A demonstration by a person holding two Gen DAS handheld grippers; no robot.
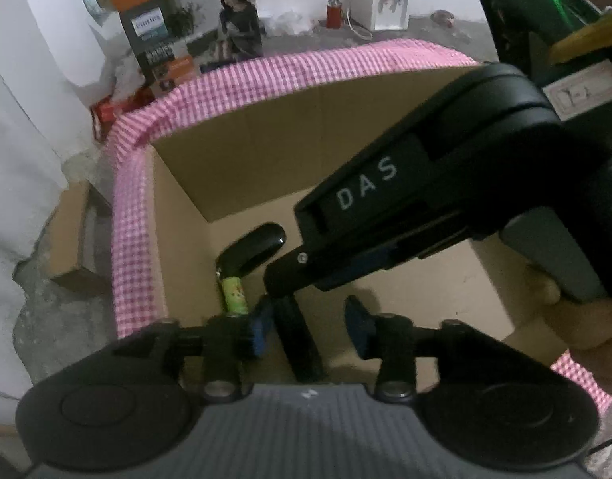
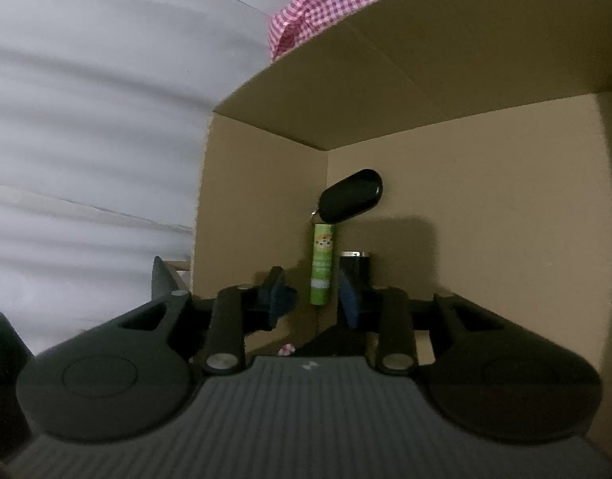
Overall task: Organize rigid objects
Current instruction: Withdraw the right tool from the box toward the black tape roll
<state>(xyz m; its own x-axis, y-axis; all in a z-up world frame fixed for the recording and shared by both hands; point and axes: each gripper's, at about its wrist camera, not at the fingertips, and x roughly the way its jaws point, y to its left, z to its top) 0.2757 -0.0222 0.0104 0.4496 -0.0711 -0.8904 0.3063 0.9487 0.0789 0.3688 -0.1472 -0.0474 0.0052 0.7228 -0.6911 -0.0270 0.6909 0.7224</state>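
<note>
An open cardboard box (image 1: 242, 127) has a pink checked cloth (image 1: 266, 76) draped over its rim. On its floor lie a black oval fob (image 1: 252, 249), a green tube (image 1: 234, 295) and a black bar (image 1: 300, 339). My left gripper (image 1: 307, 329) hangs over the box, open; the black bar lies between its blue pads (image 1: 260, 331) with gaps on both sides. My right gripper (image 1: 284, 279) reaches down into the box from the upper right. In the right wrist view it (image 2: 311, 299) is open, with the green tube (image 2: 321, 267), the fob (image 2: 351, 195) and the black bar (image 2: 355, 263) just beyond its tips.
A hand (image 1: 565, 319) holds the right gripper's handle at the box's right side. Beyond the box stand a printed carton (image 1: 162, 40), a red canister (image 1: 333, 16) and a water dispenser (image 1: 381, 0). A cardboard piece (image 1: 74, 247) lies on the floor left. White sheeting (image 2: 86, 119) rises beside the box.
</note>
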